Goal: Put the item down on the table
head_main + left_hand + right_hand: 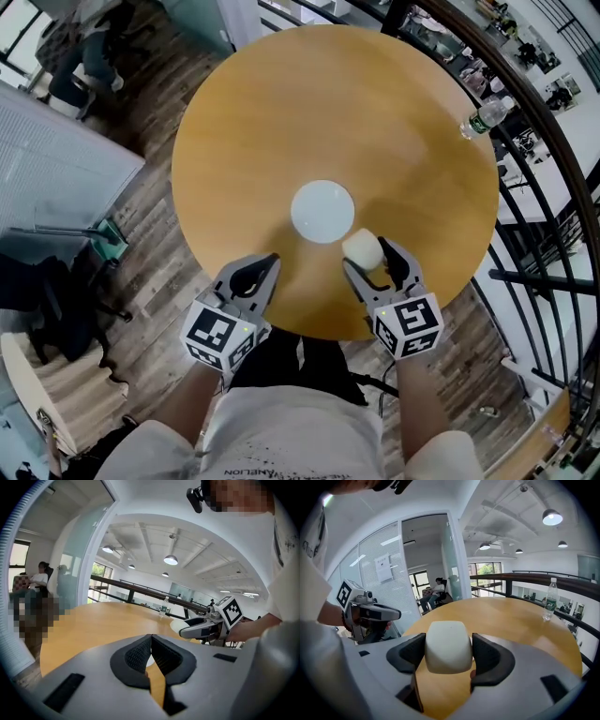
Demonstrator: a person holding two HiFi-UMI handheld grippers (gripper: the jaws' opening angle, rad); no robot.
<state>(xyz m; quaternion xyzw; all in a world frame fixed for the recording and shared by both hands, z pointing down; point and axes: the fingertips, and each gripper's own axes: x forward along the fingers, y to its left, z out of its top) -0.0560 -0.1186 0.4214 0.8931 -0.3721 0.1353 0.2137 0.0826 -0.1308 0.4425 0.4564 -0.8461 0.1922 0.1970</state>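
A cream, rounded block point(362, 247) point(448, 646) sits between the jaws of my right gripper point(367, 253) point(448, 651), which is shut on it above the near part of the round wooden table point(272, 122). Just beyond the block, a white round disc point(322, 211) lies flat on the tabletop. My left gripper point(262, 269) point(151, 653) hovers at the table's near edge, to the left of the right one. Its jaws are shut together with nothing between them. In the left gripper view the right gripper point(206, 625) shows to the right.
A clear water bottle point(486, 115) point(549, 599) stands at the table's far right edge. A dark railing point(553, 159) curves round the right side. Wooden floor point(150, 84) lies to the left, with a seated person point(433, 592) far off.
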